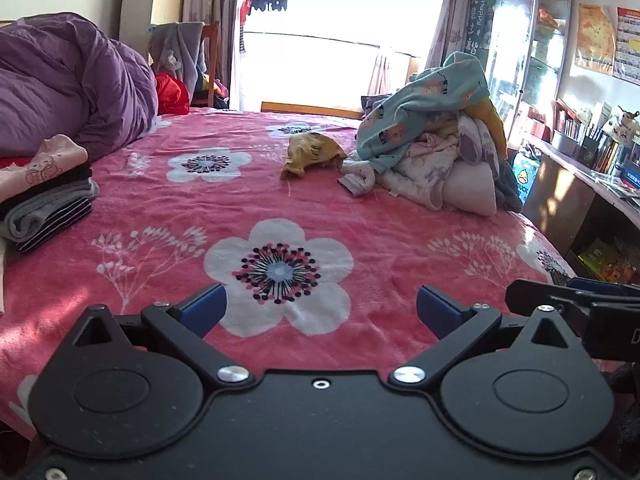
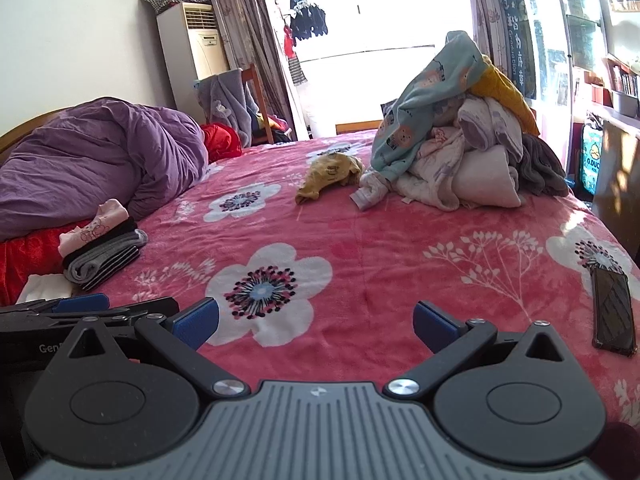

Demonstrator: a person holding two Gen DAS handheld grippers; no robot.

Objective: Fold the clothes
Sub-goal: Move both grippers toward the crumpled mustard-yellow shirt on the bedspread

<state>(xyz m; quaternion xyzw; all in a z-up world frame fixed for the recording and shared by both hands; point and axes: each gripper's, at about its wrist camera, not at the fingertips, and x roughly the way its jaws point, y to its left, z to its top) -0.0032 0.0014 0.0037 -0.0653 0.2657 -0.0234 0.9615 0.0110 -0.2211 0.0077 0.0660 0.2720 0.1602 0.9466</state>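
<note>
A heap of unfolded clothes (image 1: 432,148) (image 2: 456,152) lies at the far right of the bed, topped by a light blue printed garment (image 1: 424,112) (image 2: 428,100). A crumpled yellow garment (image 1: 312,154) (image 2: 330,174) lies alone just left of the heap. A stack of folded clothes (image 1: 44,196) (image 2: 102,248) sits at the left. My left gripper (image 1: 320,312) hovers open over the near part of the pink flowered blanket (image 1: 240,208), holding nothing. My right gripper (image 2: 316,322) is open and empty too, beside the left one.
A purple duvet (image 1: 68,80) (image 2: 92,160) is bunched at the far left. A dark phone (image 2: 614,312) lies on the blanket near the right edge. A desk with books (image 1: 592,148) runs along the bed's right side. A chair (image 1: 200,60) and an air conditioner (image 2: 196,40) stand beyond the bed.
</note>
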